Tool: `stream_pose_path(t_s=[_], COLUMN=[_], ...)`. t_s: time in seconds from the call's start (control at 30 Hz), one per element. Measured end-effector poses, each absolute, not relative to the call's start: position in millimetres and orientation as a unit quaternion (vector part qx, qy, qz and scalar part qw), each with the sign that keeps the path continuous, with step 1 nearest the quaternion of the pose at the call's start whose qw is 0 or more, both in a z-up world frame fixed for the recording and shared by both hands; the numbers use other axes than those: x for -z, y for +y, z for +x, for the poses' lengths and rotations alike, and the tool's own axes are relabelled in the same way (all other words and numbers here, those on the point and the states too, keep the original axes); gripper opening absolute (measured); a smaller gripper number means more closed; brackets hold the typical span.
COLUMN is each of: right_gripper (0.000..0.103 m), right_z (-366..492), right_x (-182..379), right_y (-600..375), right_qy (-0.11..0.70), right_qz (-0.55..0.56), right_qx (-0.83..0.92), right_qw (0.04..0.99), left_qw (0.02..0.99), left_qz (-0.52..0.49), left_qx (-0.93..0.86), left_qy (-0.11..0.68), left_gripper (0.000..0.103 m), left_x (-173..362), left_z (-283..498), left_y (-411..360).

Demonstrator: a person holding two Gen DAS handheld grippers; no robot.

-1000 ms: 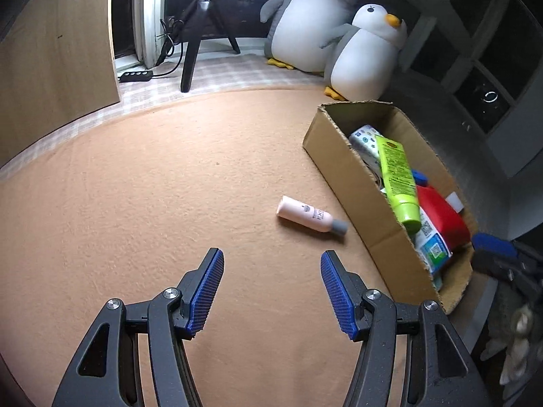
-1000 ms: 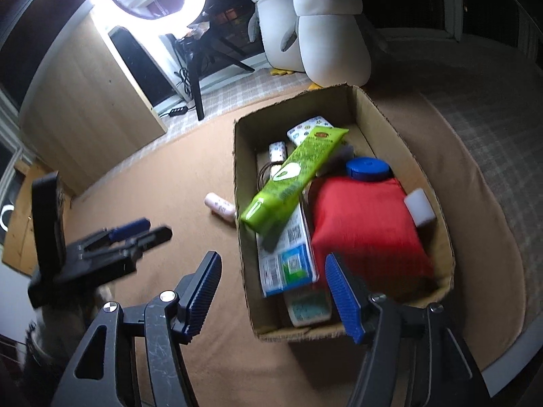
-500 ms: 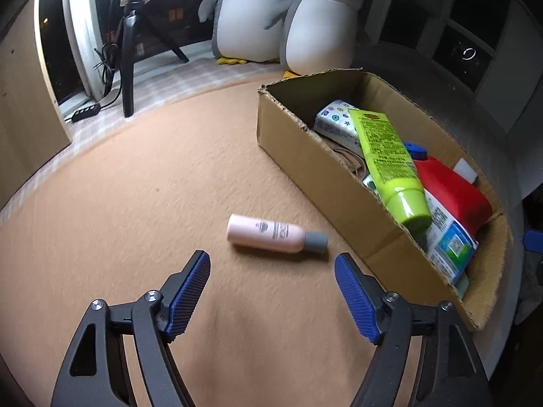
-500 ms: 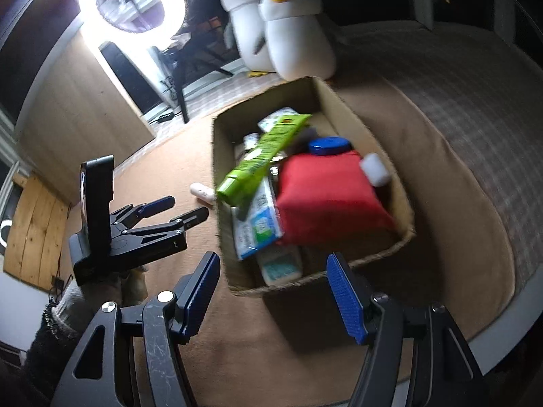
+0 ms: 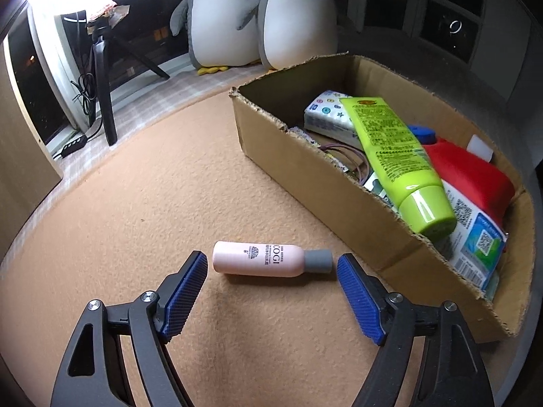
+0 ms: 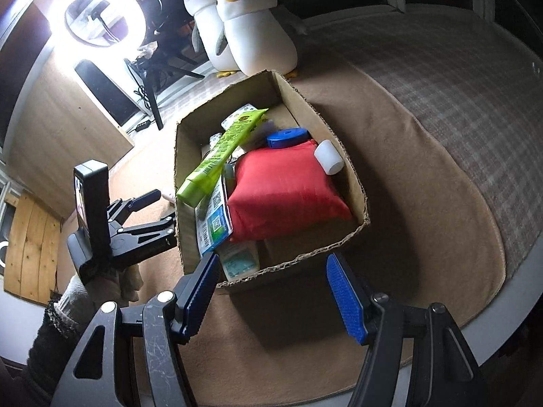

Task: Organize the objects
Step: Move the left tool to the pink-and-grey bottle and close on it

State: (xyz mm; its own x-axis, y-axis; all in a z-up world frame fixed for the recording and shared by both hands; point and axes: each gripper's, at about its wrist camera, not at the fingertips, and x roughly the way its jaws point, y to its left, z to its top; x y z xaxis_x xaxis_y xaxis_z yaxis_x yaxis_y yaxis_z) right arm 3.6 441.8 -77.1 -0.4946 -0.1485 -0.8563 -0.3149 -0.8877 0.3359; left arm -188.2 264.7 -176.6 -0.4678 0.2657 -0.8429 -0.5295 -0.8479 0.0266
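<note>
A pink bottle point(image 5: 259, 263) with a grey cap lies on its side on the tan blanket, left of the cardboard box point(image 5: 325, 183). My left gripper point(image 5: 271, 291) is open, its blue pads at either end of the bottle, not touching it. The box holds a green tube point(image 5: 393, 156), a red pouch point(image 5: 471, 176), a patterned packet point(image 5: 327, 117) and other items. My right gripper point(image 6: 271, 291) is open and empty, just before the box's near end point(image 6: 292, 264). The left gripper also shows in the right wrist view point(image 6: 146, 213).
Two plush penguins point(image 5: 258, 17) sit behind the box. A ring light point(image 6: 98, 17) on a black tripod point(image 5: 101, 78) stands at the back left, with cables and a power strip point(image 5: 71, 142). A wooden panel point(image 6: 68, 142) stands left. The blanket's edge point(image 6: 488, 308) runs right.
My left gripper has moved forward and down to the pink bottle, which now lies between its pads. My right gripper has pulled back from over the box to its near end.
</note>
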Motion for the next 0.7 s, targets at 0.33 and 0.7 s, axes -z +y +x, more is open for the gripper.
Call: stream_pose_path(t_s=[0.33,0.7], right_gripper=[0.062,0.062], right_z=[-1.9,-5.9], right_x=[78.9,78.6], right_y=[439.4,438.8], right_qy=[0.229,0.225], right_qz=[-0.504,-0.502], right_qx=[-0.832,-0.833], right_qw=[0.046,0.048], left_qw=[0.230,0.235], left_qz=[-0.458,-0.456], left_qx=[-0.846,-0.847], left_qy=[0.149,0.141], left_gripper=[0.082,0.076], left_x=[183.9,183.7], left_z=[-195.6,-194.0], left_y=[266.7,266.3])
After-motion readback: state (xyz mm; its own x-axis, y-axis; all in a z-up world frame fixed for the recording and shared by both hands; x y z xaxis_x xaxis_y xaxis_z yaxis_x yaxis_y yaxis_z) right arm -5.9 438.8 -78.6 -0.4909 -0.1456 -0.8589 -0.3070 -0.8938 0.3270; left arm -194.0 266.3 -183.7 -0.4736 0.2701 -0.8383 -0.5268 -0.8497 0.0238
